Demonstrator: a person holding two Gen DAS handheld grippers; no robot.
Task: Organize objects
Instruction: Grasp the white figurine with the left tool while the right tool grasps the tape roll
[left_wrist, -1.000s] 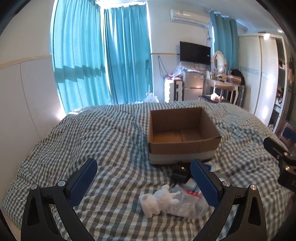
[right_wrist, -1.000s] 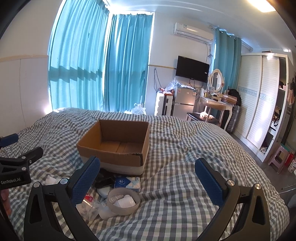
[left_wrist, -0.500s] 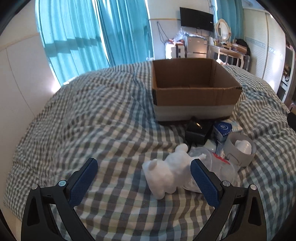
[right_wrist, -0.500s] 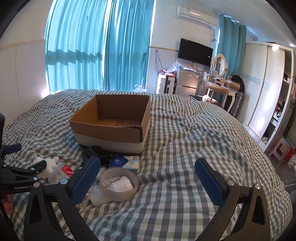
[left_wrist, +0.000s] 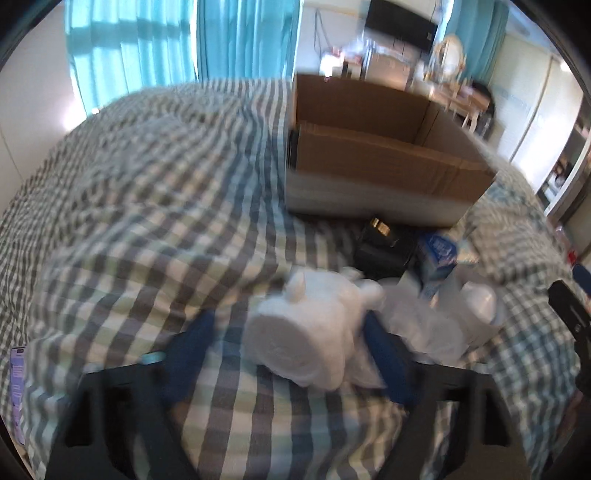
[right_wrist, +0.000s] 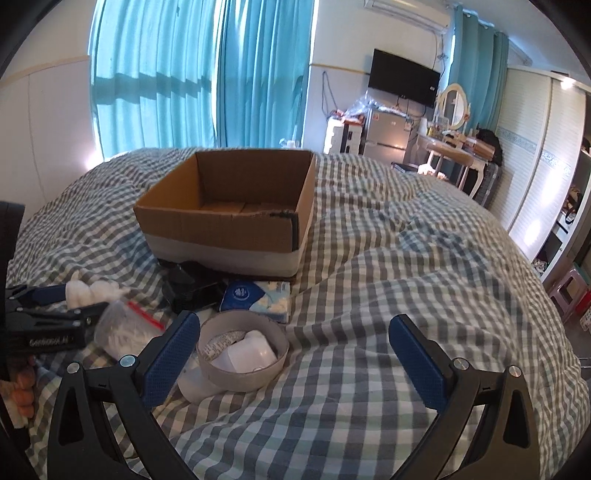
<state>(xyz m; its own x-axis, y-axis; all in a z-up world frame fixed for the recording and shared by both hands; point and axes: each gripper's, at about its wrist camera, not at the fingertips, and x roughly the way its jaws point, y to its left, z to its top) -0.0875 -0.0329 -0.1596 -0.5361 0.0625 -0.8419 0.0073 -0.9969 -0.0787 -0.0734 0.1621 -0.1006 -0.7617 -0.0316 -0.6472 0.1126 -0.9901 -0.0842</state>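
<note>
A white plush toy (left_wrist: 310, 332) lies on the checked bed cover, between the blue pads of my left gripper (left_wrist: 288, 354). The jaws are closing; the right pad is at the toy's side, while a gap still shows at the left pad. In the right wrist view the left gripper (right_wrist: 68, 301) straddles the toy (right_wrist: 90, 291). An open cardboard box (left_wrist: 388, 162) (right_wrist: 221, 229) stands behind the pile, with nothing inside. My right gripper (right_wrist: 291, 350) hangs open over the cover, its left finger beside a grey round ring (right_wrist: 243, 373) that holds white items.
A black object (right_wrist: 192, 291), a blue tissue pack (right_wrist: 255, 299) and a clear plastic bag (right_wrist: 122, 328) lie in front of the box. The checked cover (right_wrist: 388, 295) spreads bare to the right. Wardrobe, dressing table and curtains stand beyond the bed.
Both grippers have come down toward the pile. The left one tilted down onto the white toy and its jaws have narrowed around it. The right gripper stayed open.
</note>
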